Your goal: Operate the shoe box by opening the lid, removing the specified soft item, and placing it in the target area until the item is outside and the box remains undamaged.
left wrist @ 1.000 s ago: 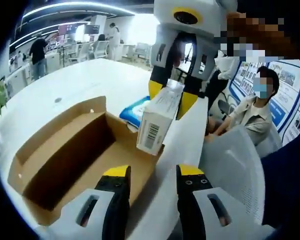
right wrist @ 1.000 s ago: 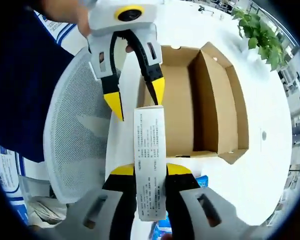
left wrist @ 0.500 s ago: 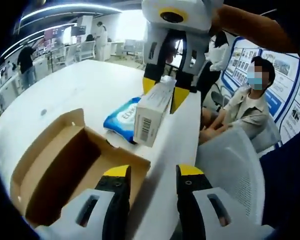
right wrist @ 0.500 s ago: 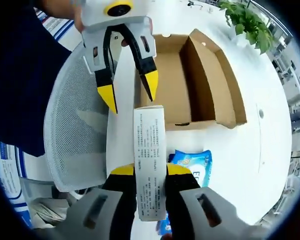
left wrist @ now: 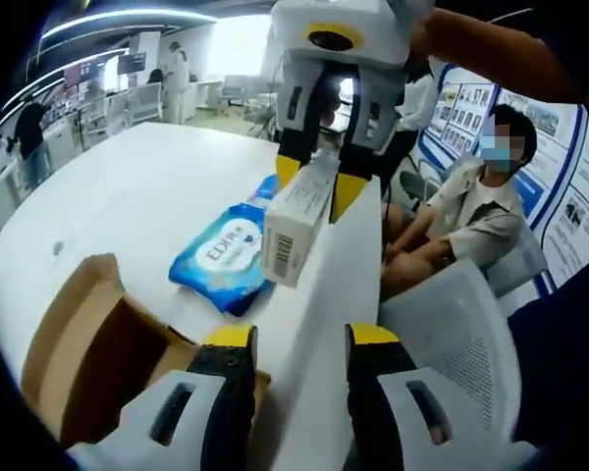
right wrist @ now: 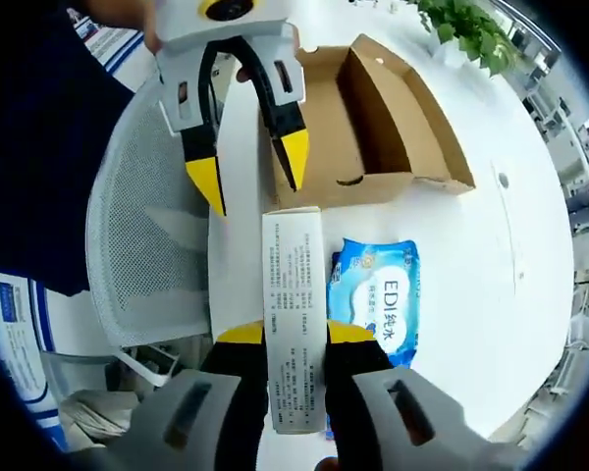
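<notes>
The open brown shoe box (right wrist: 373, 128) rests on the white table (right wrist: 471, 255); its corner (left wrist: 88, 363) lies at the lower left of the left gripper view. A blue wipes pack (right wrist: 378, 299) (left wrist: 221, 260) lies flat on the table just outside the box. My right gripper (right wrist: 293, 334) (left wrist: 316, 182) is shut on a long white carton (right wrist: 293, 294) (left wrist: 290, 231) with a barcode end, held in the air beside the pack. My left gripper (left wrist: 302, 339) (right wrist: 250, 169) is open and holds nothing, near the box's edge.
A white mesh chair (right wrist: 147, 245) (left wrist: 452, 334) stands against the table's edge. A seated person (left wrist: 471, 216) is beyond it. A potted plant (right wrist: 461, 20) stands at the table's far side. More people and desks fill the far room.
My right gripper has carried the white carton away from the shoe box, to beside the blue wipes pack. The left gripper stays open and has drawn back from the box.
</notes>
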A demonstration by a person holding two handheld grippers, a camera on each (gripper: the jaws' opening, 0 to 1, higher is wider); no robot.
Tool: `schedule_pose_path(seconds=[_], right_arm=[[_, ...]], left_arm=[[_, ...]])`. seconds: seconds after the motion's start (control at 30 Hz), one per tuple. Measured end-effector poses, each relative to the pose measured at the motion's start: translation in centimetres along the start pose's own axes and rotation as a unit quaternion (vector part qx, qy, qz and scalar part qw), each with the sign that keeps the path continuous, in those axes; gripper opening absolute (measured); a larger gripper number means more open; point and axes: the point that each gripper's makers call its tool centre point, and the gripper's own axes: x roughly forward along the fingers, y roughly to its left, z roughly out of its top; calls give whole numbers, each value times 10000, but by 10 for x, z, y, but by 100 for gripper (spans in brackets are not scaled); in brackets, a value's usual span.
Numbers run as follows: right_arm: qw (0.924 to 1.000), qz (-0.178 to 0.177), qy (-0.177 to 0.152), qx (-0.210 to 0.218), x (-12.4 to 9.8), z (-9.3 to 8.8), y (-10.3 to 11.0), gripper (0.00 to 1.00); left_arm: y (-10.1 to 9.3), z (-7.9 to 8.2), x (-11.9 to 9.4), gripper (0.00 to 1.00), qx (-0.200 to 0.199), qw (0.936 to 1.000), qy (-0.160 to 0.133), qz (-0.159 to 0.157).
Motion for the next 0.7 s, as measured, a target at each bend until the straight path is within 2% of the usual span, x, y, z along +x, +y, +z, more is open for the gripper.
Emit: schedule_pose_path(seconds=[0.7], right_arm=[[9994,-4,-13,341,4,-70,0,18]], left_arm=[[-11,31,52,34,185,9994,138,-240]])
